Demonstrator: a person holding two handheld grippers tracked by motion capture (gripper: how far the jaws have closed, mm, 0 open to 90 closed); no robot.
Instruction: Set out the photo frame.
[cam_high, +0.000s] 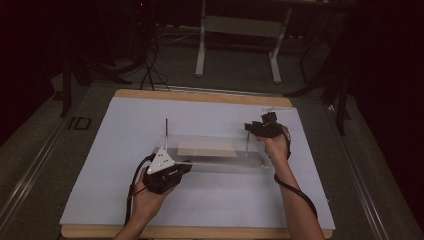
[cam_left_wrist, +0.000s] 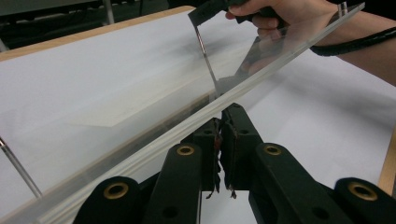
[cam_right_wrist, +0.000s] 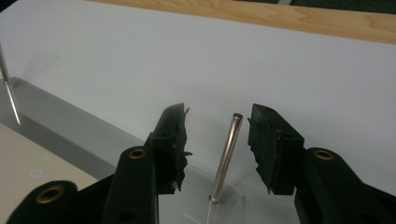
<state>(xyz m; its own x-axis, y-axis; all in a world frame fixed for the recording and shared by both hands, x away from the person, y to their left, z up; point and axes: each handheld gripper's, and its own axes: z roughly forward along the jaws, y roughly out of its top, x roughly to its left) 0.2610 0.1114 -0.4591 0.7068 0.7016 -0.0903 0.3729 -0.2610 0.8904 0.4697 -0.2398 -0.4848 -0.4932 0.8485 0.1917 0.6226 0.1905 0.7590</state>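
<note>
At frame centre, the clear acrylic plate (cam_high: 220, 150) is pinched at its near edge by the left gripper (cam_high: 172, 172). The right gripper (cam_right_wrist: 217, 140) is spread around the upright metal pin (cam_right_wrist: 225, 156) at centre right, untouched. The plate should be held level while the pin is seated.

Two upright metal pins (cam_high: 166, 131) (cam_high: 247, 140) on the clear plate (cam_high: 215, 162) block my tongs' sideways passage. White bench (cam_high: 125, 125) around lies open.
</note>
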